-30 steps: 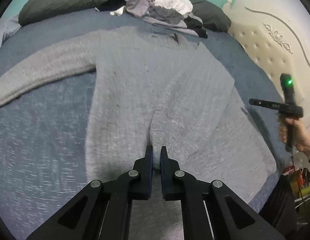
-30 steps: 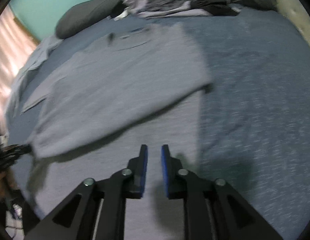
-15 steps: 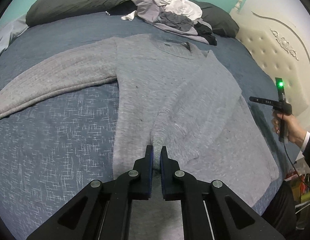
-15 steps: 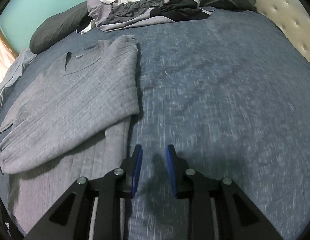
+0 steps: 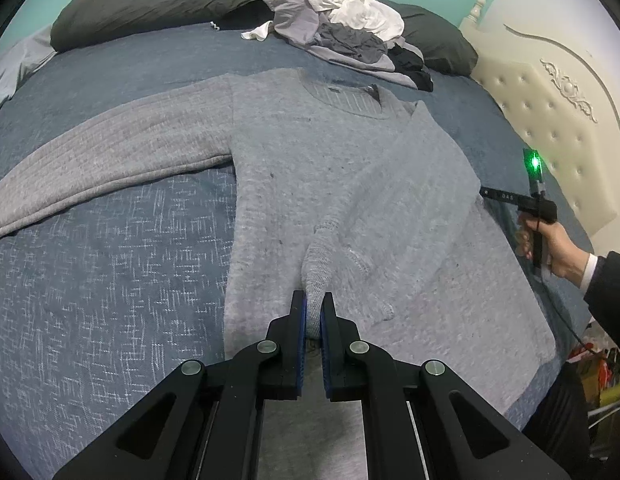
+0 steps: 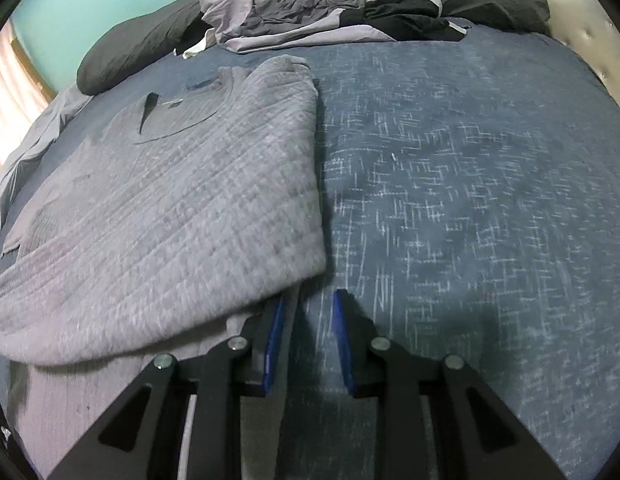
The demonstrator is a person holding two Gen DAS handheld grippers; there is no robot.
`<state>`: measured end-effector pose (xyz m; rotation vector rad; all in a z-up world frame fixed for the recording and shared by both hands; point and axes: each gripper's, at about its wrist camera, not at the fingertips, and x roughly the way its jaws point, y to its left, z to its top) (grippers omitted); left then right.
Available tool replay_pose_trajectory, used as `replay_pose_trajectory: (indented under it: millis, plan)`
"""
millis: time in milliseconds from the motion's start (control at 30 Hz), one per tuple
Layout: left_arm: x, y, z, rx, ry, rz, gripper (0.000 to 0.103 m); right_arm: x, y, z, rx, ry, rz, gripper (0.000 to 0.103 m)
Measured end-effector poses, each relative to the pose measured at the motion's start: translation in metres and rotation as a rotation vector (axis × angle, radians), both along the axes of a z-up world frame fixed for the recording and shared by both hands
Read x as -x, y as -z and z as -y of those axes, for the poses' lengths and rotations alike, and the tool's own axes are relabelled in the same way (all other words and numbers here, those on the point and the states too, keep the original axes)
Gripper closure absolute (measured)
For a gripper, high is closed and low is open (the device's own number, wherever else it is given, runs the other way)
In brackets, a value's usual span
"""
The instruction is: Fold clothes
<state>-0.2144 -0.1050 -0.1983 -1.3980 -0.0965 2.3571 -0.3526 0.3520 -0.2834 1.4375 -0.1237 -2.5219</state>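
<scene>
A grey knit sweater (image 5: pixel 294 168) lies flat on the blue bedspread (image 5: pixel 110 288). Its right sleeve (image 5: pixel 390 200) is folded across the body; its left sleeve (image 5: pixel 90 172) stretches out to the left. My left gripper (image 5: pixel 313 300) is shut on the cuff of the folded sleeve (image 5: pixel 316 276). In the right wrist view the sweater (image 6: pixel 170 216) lies left of centre with its folded edge beside my right gripper (image 6: pixel 308 300), which is open and empty; its left finger (image 6: pixel 276 320) sits partly under the fold's edge. The right gripper also shows in the left wrist view (image 5: pixel 530 200), held beside the sweater's right edge.
A pile of loose clothes (image 5: pixel 342 28) sits at the back of the bed against dark pillows (image 5: pixel 150 4); the pile also shows in the right wrist view (image 6: pixel 318 4). A cream padded headboard (image 5: pixel 550 112) stands at the right. Clutter lies on the floor (image 5: pixel 598 372) off the bed's right edge.
My right gripper has opened wider and moved down to the sweater's folded right edge. My left gripper stays shut on the cuff; the sweater has settled flat.
</scene>
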Motion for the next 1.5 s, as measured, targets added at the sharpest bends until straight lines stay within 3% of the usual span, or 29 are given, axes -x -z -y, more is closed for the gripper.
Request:
replay_pose_trajectory:
  millis: [133,367,433,733,933,1233,1367,1500]
  plan:
    - [-0.002,0.006,-0.003,0.009,0.009,0.013,0.097,0.01,0.001,0.0,0.012,0.013,-0.027,0.079]
    - [-0.002,0.013,-0.005,0.011,0.002,0.031,0.097,0.014,0.0,0.002,-0.078,0.022,-0.07,0.079]
    - [-0.002,0.013,-0.006,0.009,0.005,0.033,0.097,0.015,-0.002,0.002,-0.109,0.018,-0.085,0.09]
    - [-0.002,0.02,-0.02,0.012,0.032,0.046,0.097,0.025,-0.032,-0.005,-0.209,-0.008,-0.131,0.095]
    - [-0.002,0.03,-0.03,0.024,0.053,0.071,0.097,0.033,-0.036,-0.001,-0.282,-0.033,-0.126,0.098]
    - [0.0,0.028,-0.037,0.023,0.061,0.062,0.097,0.039,-0.044,-0.011,-0.31,-0.041,-0.14,0.099]
    - [-0.003,0.032,-0.027,0.024,0.04,0.077,0.097,0.04,-0.031,-0.017,-0.325,-0.021,-0.075,0.103]
    - [-0.007,0.037,-0.024,0.039,0.045,0.087,0.097,0.032,-0.025,-0.032,-0.248,-0.016,-0.061,0.103]
